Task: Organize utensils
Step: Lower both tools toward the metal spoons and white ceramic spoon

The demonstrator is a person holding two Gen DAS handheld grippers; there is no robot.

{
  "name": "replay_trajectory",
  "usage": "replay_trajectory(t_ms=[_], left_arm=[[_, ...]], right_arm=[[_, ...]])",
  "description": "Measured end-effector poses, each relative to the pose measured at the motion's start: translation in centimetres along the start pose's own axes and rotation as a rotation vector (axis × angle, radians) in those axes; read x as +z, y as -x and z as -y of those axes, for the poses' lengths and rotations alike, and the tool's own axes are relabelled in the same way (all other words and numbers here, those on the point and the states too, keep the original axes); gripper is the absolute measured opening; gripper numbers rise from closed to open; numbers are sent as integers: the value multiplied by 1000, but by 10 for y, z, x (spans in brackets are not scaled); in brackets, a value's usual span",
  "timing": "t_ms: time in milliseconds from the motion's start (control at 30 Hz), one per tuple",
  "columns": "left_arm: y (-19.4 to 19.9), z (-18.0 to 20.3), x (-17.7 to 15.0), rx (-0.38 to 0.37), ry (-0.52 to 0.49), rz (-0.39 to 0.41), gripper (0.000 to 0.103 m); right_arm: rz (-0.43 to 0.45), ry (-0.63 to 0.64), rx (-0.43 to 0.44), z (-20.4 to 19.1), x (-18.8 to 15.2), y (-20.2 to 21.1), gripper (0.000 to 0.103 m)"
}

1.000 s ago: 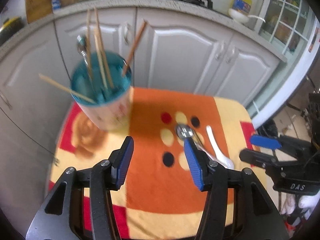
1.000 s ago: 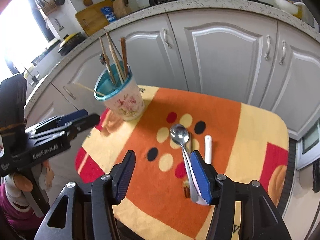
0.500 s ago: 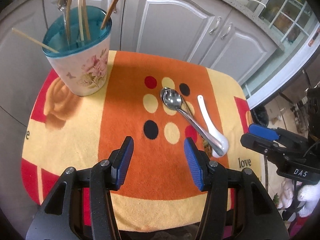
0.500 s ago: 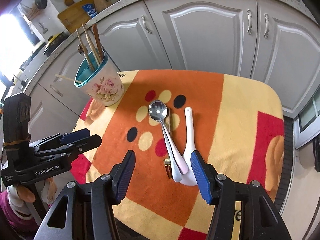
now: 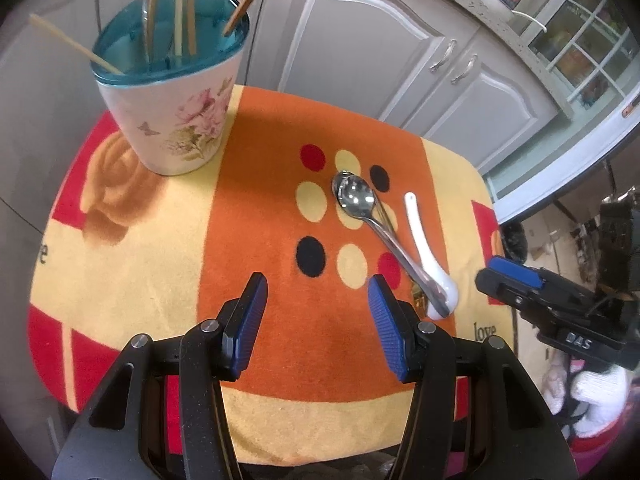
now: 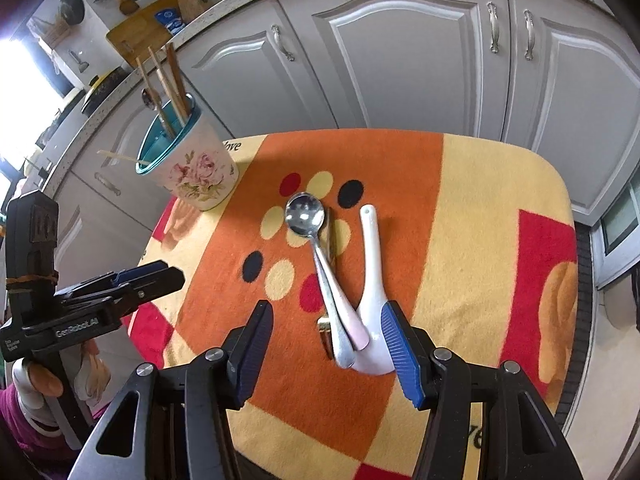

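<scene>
Floral holder cup (image 5: pixel 176 116) at 10 o'clock on the towel (image 5: pixel 132 248), already carrying chopsticks (image 5: pixel 185 12) and 1 spoon. Left gripper (image 5: pixel 316 320) empty, jaws spread wide, hovering over the orange band near the towel's front edge.

Loose utensils lie center-right: metal spoon (image 6: pixel 316 248), bowl at 12 o'clock, handle running down to 6 o'clock, slightly tilted toward 5. White ceramic spoon (image 6: pixel 370 280) just beside it on the right, handle tip at 12, bowl at 6. A pinkish handle (image 6: pixel 352 320) sits between them, touching both near the bottom; a gold-tipped piece (image 6: pixel 326 330) pokes out under the metal handle, kind unclear. The 3 converge in a V at the near end.

Right gripper (image 6: pixel 326 354) empty, jaws fully apart, and that converging end lies between and just ahead of its fingertips, at 12 o'clock. In the left wrist view the same cluster sits off at 2 o'clock, outside the fingers. Right is clearly nearer.

Judgement: the long axes run roughly along the right gripper's pointing direction, so closing across the handles suits; the overlap risks catching 2 at once.
</scene>
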State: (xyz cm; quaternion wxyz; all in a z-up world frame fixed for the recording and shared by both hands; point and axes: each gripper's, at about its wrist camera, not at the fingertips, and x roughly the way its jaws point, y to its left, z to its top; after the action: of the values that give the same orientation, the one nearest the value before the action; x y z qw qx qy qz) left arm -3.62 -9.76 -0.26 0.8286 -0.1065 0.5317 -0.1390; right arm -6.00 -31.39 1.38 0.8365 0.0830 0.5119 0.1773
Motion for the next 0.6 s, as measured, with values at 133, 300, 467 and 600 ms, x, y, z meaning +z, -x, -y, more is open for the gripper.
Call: replay_trajectory(t_ms=[133,300,467,600], left_arm=[[-6,1,6,-32,12,-13,52],[-13,1,12,-24,26,-24,52],[-20,-5,14,-13,46,-44,52],[-21,-12,14,0,57,-48,52]], right_arm=[[0,-13,-10,9,5,-9,47],[-27,20,-1,8,11,-23,43],[-60,113,30,-11,16,-41,32],[-100,175,11,-22,19,-64,23]])
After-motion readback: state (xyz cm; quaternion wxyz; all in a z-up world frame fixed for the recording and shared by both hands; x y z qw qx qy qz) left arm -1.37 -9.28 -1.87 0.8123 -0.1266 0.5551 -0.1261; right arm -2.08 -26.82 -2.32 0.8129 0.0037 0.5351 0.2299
